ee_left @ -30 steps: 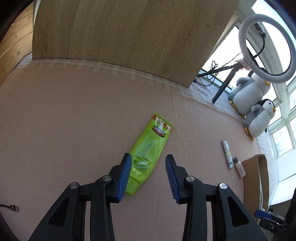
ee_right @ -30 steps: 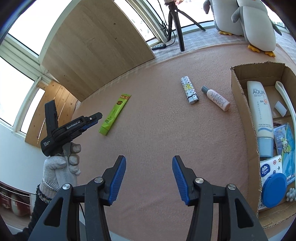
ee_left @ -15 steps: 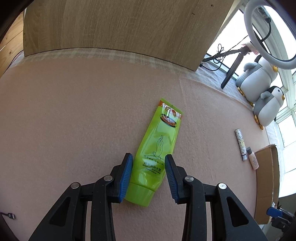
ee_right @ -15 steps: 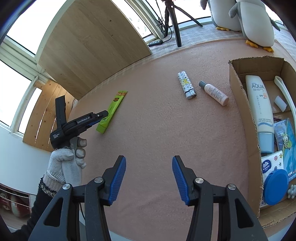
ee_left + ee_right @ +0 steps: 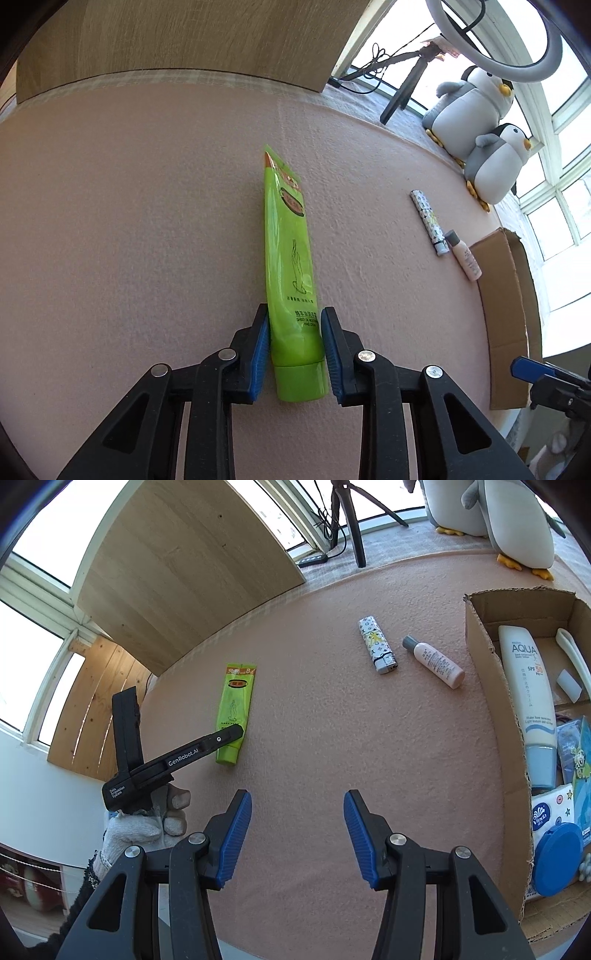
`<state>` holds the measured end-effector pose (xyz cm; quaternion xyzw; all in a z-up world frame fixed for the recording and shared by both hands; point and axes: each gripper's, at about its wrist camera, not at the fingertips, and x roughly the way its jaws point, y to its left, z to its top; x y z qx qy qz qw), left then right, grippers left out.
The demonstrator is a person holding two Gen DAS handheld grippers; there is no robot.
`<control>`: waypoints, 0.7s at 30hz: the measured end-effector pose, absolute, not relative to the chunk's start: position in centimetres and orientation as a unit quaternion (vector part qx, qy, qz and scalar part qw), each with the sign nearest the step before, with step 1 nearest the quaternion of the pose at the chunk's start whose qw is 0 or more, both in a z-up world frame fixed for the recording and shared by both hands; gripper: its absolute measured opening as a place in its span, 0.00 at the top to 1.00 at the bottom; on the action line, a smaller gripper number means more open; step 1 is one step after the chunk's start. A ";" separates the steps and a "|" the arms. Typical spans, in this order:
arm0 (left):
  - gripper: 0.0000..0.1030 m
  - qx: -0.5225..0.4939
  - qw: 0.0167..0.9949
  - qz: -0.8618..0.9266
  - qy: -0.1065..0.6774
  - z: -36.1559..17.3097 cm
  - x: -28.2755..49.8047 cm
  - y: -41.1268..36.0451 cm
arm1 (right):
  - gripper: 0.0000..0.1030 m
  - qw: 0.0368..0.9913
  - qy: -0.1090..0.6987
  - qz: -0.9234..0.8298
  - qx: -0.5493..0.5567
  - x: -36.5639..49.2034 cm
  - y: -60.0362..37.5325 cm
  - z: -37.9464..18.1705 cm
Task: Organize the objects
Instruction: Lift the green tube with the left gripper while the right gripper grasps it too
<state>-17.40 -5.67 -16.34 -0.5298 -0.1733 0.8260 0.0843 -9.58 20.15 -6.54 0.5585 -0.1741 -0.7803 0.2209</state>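
Tube of green cream lies flat on our pink tabletop, its cap end between the blue pads of our left hand-held gripper, whose jaws are closing, the pads at the tube's sides. Our right hand-held gripper hangs released, with nothing between its pads. Nearby lie a lighter and a small bottle, beside the cardboard box.

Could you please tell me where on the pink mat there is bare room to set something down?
The widest bare patch lies between the green tube and the patterned lighter, running down to the right hand-held gripper. The mat left of the tube is also bare. It is crowded by the small bottle and inside the cardboard box.
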 end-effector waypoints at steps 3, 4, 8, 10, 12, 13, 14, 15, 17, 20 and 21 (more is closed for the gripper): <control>0.72 -0.533 0.102 0.816 -0.197 -16.5 -15.9 -4.3 | 0.53 0.225 -0.173 -0.780 0.558 -9.7 19.9 -6.6; 0.72 -0.534 0.106 0.813 -0.206 -16.6 -15.4 -3.8 | 0.53 0.226 -0.173 -0.779 0.559 -9.7 19.9 -6.7; 0.72 -0.538 0.122 0.802 -0.228 -16.8 -13.4 -1.8 | 0.53 0.225 -0.173 -0.777 0.562 -9.9 19.8 -7.2; 0.72 -0.542 0.129 0.798 -0.230 -16.8 -12.6 -0.9 | 0.53 0.225 -0.173 -0.774 0.566 -9.9 19.8 -7.6; 0.71 -0.545 0.130 0.798 -0.221 -16.7 -12.1 -0.3 | 0.53 0.225 -0.172 -0.772 0.569 -10.0 19.7 -8.0; 0.67 -0.546 0.130 0.800 -0.213 -16.6 -11.9 -0.2 | 0.53 0.225 -0.171 -0.771 0.571 -10.0 19.7 -8.2; 0.57 -0.546 0.130 0.801 -0.208 -16.4 -11.7 -0.1 | 0.53 0.226 -0.170 -0.769 0.573 -10.0 19.7 -8.5; 0.51 -0.545 0.129 0.803 -0.204 -16.2 -11.5 -0.1 | 0.53 0.228 -0.168 -0.767 0.576 -10.1 19.6 -8.7; 0.36 -0.539 0.121 0.812 -0.187 -15.7 -11.1 -0.1 | 0.53 0.230 -0.163 -0.762 0.583 -10.5 19.3 -9.2; 0.36 -0.539 0.129 0.814 -0.173 -15.5 -11.0 -0.6 | 0.53 0.234 -0.164 -0.752 0.594 -11.1 18.7 -10.2; 0.37 -0.540 0.132 0.813 -0.175 -15.5 -11.1 -0.8 | 0.53 0.236 -0.166 -0.748 0.597 -11.3 18.4 -10.5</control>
